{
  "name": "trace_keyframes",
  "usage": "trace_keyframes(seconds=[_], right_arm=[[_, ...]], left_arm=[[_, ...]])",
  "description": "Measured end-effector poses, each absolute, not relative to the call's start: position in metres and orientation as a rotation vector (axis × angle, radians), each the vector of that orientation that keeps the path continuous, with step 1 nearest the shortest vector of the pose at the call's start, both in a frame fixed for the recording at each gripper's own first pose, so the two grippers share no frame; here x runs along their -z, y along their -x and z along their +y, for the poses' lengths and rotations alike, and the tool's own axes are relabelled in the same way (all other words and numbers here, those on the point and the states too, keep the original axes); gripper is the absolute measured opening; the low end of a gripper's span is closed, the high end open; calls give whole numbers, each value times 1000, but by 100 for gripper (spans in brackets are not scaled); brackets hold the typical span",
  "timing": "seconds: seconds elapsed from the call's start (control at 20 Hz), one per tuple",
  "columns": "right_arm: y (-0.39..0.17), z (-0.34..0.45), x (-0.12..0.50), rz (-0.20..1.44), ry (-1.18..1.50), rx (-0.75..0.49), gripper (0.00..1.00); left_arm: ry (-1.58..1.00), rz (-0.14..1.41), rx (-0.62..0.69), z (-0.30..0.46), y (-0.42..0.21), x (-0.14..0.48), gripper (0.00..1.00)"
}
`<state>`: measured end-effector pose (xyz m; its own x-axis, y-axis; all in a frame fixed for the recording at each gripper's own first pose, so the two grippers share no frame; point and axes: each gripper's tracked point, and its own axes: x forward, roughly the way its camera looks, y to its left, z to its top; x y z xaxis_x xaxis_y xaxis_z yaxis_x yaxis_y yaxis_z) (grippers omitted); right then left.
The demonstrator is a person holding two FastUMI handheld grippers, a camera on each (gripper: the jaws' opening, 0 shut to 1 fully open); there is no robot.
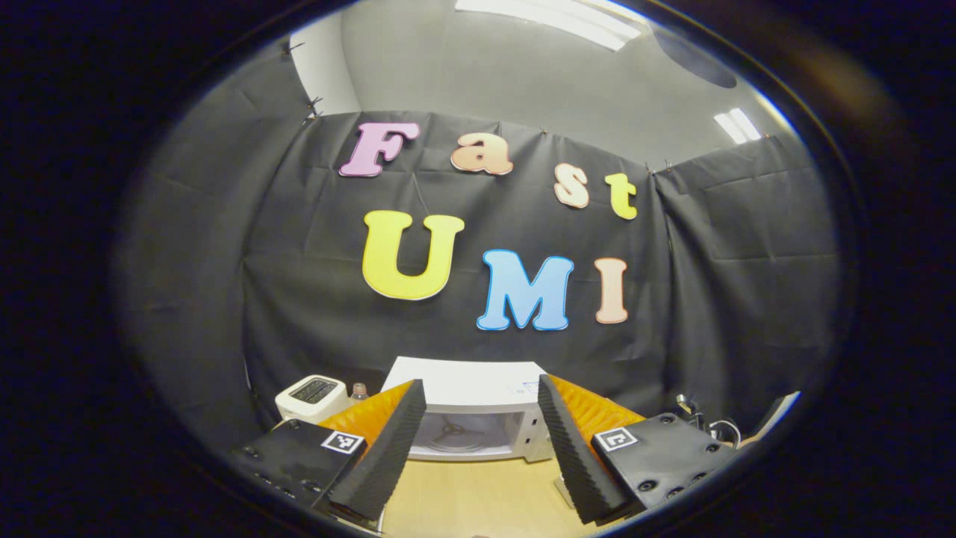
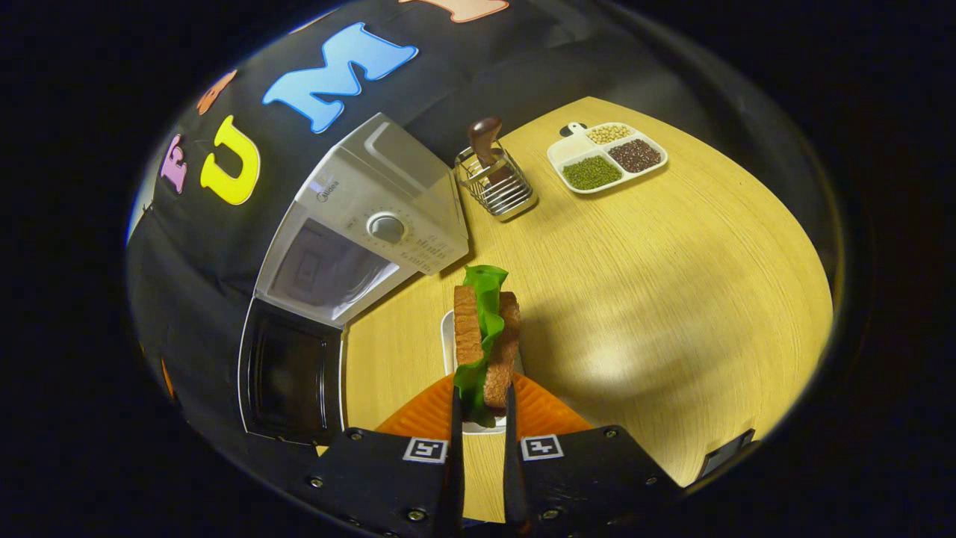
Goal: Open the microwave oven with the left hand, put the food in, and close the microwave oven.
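We see right tool (image 2: 482, 418) clenched on sandwich (image 2: 485, 340), lifted above white plate (image 2: 448, 336), just beside microwave (image 2: 358, 232); its door (image 2: 291, 373) hangs open. Left tool (image 1: 482, 448) released, facing microwave front. Logo on microwave too small to read. Divided tray (image 2: 605, 157) well apart on bench (image 2: 657, 299).

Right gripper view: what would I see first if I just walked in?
The sandwich, bread with green lettuce, pinched upright between the right gripper above a small white plate. Just left stands the microwave oven, its door swung wide open. At the table's far edge sits a tray of beans.
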<state>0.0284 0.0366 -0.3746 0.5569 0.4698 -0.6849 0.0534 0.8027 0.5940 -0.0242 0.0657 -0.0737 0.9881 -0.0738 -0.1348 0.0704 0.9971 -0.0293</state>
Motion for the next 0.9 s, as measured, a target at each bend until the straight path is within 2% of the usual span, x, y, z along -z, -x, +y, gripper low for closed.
trace_keyframes(seconds=[0.2, 0.5, 0.9], right_arm=[[-24, 60, 342, 911, -710, -328, 21], [-23, 129, 282, 814, -1096, -470, 21], [-46, 203, 266, 767, -1349, -465, 21]], left_arm=[[9, 138, 76, 71, 31, 70, 97], [-13, 126, 82, 90, 49, 54, 96], [-33, 98, 49, 118, 83, 27, 96]])
